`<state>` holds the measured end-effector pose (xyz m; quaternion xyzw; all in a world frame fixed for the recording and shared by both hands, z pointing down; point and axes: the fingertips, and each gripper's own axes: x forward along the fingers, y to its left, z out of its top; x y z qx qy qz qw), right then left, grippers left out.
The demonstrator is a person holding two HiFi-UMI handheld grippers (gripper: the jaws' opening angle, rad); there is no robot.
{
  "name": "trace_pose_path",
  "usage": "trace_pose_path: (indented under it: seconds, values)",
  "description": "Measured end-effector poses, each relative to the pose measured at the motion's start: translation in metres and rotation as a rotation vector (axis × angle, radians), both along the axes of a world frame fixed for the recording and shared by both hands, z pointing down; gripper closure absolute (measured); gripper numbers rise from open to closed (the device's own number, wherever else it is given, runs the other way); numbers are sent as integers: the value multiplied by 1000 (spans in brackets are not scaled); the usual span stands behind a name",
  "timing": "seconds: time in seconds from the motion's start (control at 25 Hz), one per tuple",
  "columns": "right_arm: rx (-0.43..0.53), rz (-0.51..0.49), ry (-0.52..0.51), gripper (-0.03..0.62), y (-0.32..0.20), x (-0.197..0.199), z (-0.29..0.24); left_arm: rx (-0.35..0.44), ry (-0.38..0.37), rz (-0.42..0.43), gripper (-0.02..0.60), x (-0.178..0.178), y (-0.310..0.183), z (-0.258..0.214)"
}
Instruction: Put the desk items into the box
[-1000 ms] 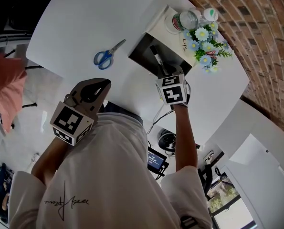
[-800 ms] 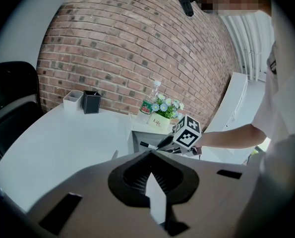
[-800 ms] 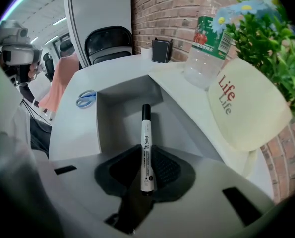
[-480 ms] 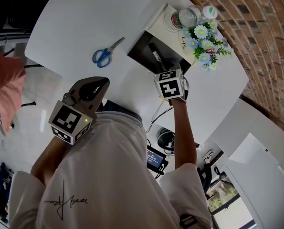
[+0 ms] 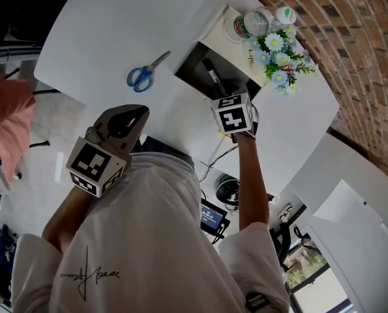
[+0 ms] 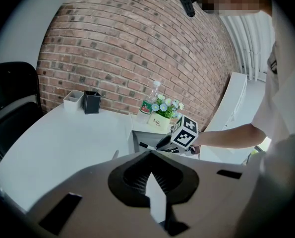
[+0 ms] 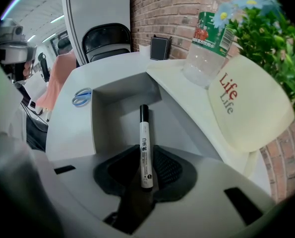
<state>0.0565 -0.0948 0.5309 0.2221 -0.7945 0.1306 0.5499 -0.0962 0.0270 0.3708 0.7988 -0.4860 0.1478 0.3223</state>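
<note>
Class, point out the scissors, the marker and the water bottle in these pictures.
scissors [image 5: 140, 78], head view, on the blue handles.
marker [image 7: 145, 148], right gripper view, on the white barrel.
water bottle [image 7: 211, 31], right gripper view, on the green label.

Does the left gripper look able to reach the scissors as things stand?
Probably yes: only bare table lies between the left gripper and the scissors; its shut jaws must open.

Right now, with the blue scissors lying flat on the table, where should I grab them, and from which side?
Grip the scissors at the neck, where the closed blades meet the blue handles, coming down from above with the jaws across the narrow width. They lie flat on the table, so probably nothing can get underneath from the side.
</note>
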Motion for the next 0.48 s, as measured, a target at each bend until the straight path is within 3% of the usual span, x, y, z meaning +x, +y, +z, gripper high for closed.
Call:
trace_pose_path:
  seconds: [0.48]
  values:
    - [53,72,-11,496,3,7,-21,19,8,37,577,-3,5,-5]
